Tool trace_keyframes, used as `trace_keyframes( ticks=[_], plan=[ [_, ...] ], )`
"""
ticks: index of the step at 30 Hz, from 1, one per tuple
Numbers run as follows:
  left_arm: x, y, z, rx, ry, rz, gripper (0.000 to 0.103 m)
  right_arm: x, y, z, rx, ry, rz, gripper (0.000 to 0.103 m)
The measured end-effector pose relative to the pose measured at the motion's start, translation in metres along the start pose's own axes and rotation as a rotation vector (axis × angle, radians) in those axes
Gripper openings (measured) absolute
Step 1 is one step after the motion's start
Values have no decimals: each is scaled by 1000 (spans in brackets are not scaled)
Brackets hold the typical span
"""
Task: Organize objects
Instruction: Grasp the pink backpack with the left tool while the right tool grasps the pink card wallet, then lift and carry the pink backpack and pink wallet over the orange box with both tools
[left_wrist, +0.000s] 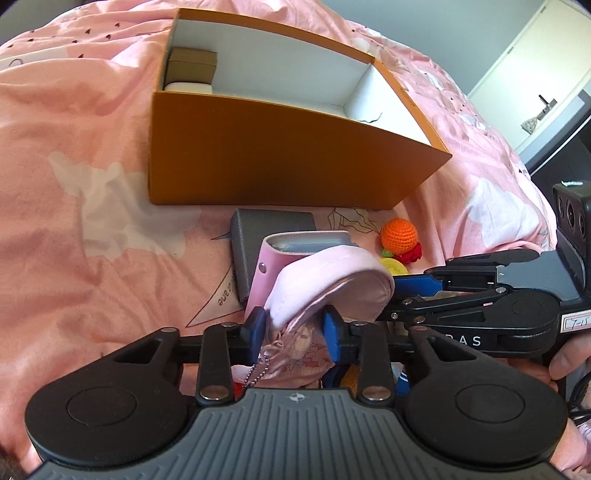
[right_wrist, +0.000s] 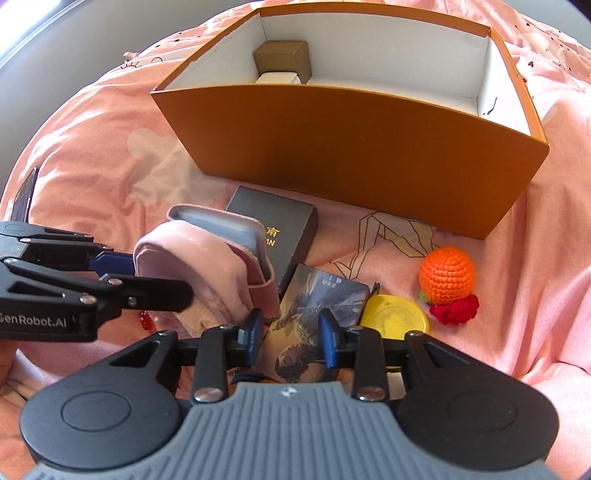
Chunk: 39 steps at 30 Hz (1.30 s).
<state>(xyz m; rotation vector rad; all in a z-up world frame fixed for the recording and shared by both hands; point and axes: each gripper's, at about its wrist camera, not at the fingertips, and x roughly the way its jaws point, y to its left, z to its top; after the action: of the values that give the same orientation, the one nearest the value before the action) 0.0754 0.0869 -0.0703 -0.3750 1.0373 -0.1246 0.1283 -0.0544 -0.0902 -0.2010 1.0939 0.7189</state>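
Early stage. Left gripper (left_wrist: 293, 328) jaws clamped on pink satin pouch (left_wrist: 332, 284); right gripper (right_wrist: 291, 338) jaws astride illustrated card box (right_wrist: 314, 325), contact unclear. Orange cardboard box (right_wrist: 362, 147) at 12 o'clock nearly empty; crocheted orange ball (right_wrist: 447, 273), yellow disc (right_wrist: 395, 317) still on bed.

— What lies ahead of the left claw (left_wrist: 294, 329)?
— A pouch (left_wrist: 325, 284) between its fingers, a wallet (left_wrist: 280, 258) just beyond, the open box (left_wrist: 280, 147) farther on.
— To the right?
— The crocheted ball (left_wrist: 399, 235) (near the box corner).
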Motion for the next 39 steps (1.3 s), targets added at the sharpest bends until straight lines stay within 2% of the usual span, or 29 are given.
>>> trace_keyframes(
  ticks=[7,11,16,19,21,22,24,29,32,33,36,38,39],
  plan=[
    [-23,13,5,-101,39,64,32,-4,8,6,-30,-56,36,36],
    [-29,29,8,-164,18,110,31,3,11,8,-29,-54,53,36],
    [-22,38,9,-200,-1,108,34,15,9,7,-1,-36,84,36],
    [-20,36,6,-191,-10,118,45,22,7,7,25,-27,102,41],
    [-20,33,6,-170,1,114,59,26,5,8,32,-27,111,42],
    [-20,32,5,-157,3,115,60,28,5,9,33,-27,114,43],
    [-21,27,3,-123,14,121,70,31,3,10,42,-27,123,47],
    [-14,24,-2,-81,51,123,73,38,-1,13,67,-35,163,49],
    [-8,24,-4,-73,34,144,67,41,-1,15,78,-39,173,51],
    [-7,25,-4,-73,30,140,59,42,-1,15,81,-40,173,51],
    [-6,24,-5,-68,25,153,39,41,-2,14,91,-44,169,42],
    [-8,26,-5,-76,20,147,31,38,2,13,83,-46,156,35],
    [-9,26,-5,-79,17,146,29,37,5,13,70,-50,147,35]
  ],
)
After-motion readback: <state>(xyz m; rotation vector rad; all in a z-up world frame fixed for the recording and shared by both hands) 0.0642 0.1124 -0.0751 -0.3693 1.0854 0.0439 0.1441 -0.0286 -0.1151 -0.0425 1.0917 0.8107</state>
